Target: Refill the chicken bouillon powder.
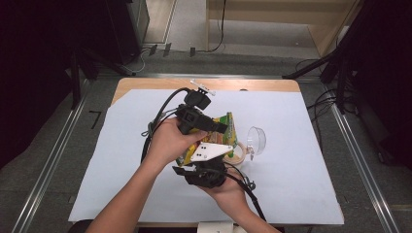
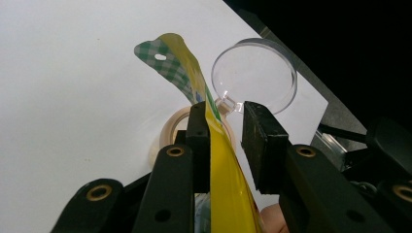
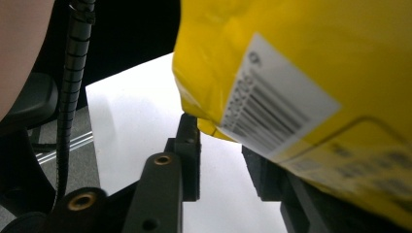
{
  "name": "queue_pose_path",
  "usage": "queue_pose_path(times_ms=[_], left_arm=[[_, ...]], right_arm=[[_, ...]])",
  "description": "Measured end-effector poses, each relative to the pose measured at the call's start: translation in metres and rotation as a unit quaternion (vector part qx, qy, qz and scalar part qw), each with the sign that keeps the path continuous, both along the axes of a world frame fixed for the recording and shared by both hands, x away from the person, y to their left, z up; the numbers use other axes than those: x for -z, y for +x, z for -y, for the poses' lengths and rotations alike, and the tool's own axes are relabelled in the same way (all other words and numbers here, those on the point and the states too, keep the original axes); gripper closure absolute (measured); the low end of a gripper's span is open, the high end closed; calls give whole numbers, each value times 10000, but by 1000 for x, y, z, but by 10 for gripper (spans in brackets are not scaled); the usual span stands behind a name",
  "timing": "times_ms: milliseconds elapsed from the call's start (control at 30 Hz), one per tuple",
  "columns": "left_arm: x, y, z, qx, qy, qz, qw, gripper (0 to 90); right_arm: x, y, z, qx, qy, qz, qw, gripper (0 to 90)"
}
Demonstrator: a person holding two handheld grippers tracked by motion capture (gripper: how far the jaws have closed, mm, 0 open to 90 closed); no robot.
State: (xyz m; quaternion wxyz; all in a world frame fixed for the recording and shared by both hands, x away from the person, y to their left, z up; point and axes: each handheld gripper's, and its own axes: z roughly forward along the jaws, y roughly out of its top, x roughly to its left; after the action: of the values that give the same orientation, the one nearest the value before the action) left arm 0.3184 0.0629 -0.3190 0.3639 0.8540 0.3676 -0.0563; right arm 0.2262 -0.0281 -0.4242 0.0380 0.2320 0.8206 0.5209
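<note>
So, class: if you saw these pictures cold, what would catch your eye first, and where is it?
First, the bright yellow packet at the middle of the white sheet, between the left gripper and the right gripper. In the left gripper view its edge lies against one jaw, with a gap to the other. Just to its right lies a clear round scoop, and a tape roll sits under it.

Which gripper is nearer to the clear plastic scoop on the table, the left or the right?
Left. The left gripper points at the clear scoop, which lies just beyond its jaw tips, past the yellow bag. The right gripper sits lower, nearer the person, farther from the scoop.
</note>
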Motion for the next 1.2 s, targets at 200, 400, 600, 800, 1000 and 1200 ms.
queue_pose_path(times_ms=[200, 400, 600, 800, 1000, 1200], left_arm=[[0, 0, -1, 1, -8, -7, 10000, 744], [1, 2, 1, 33, -27, -79, 10000, 742], [1, 3, 2, 78, -71, -132, 9999, 742], [2, 2, 2, 78, -3, -148, 9999, 743], [1, 2, 2, 53, -31, -196, 9998, 743], [2, 3, 1, 57, -51, -243, 9997, 742]], right_arm=[[0, 0, 0, -17, 5, 3, 10000, 705], [0, 0, 2, -12, 1, 5, 10000, 705], [0, -1, 3, 9, -24, 41, 10000, 706], [0, -1, 3, 0, -45, -2, 10000, 705], [-1, -2, 3, -15, -11, -46, 10000, 701], [-1, -3, 3, -45, -2, -62, 10000, 688]])
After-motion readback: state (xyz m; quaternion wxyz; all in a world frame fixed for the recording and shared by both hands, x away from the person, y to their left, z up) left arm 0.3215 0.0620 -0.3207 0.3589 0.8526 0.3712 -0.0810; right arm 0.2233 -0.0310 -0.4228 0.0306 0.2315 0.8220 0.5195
